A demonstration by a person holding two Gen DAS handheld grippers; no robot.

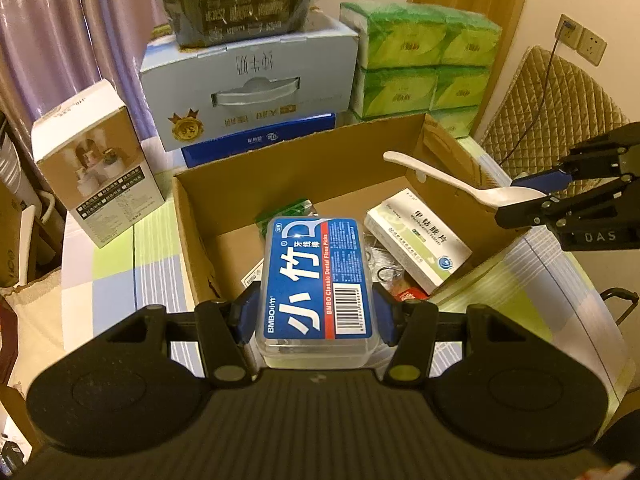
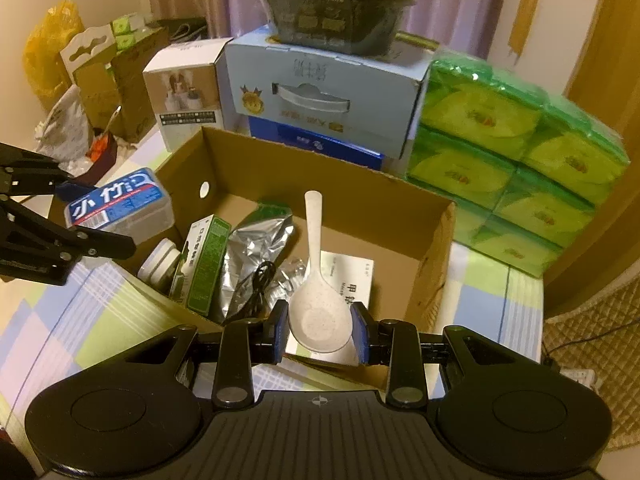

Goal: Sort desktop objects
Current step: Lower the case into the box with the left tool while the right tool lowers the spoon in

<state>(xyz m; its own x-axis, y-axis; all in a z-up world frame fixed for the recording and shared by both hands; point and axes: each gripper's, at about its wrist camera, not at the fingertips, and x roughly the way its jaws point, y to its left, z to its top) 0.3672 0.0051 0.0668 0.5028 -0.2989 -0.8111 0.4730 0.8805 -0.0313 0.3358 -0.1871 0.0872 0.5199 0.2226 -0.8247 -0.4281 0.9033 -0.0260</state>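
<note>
A blue-labelled clear dental floss box [image 1: 316,280] sits between the fingers of my left gripper [image 1: 316,314], which is shut on its sides. It hangs over the near edge of the open cardboard box [image 1: 280,160]. My right gripper [image 2: 320,334] is shut on the bowl of a white rice spoon [image 2: 316,304], whose handle points into the cardboard box [image 2: 320,184]. From the left wrist, the right gripper [image 1: 524,198] and spoon [image 1: 452,182] hover over the box's right wall. From the right wrist, the left gripper [image 2: 96,216] and floss box [image 2: 120,204] are at the box's left corner.
Inside the box lie a white medicine carton [image 1: 420,244], a green carton [image 2: 204,268], a silver foil pouch [image 2: 256,244], a black cable [image 2: 256,284] and a white jar [image 2: 160,264]. Behind it stand a light blue carton [image 1: 248,92], green tissue packs [image 1: 420,60] and a white product box [image 1: 96,164].
</note>
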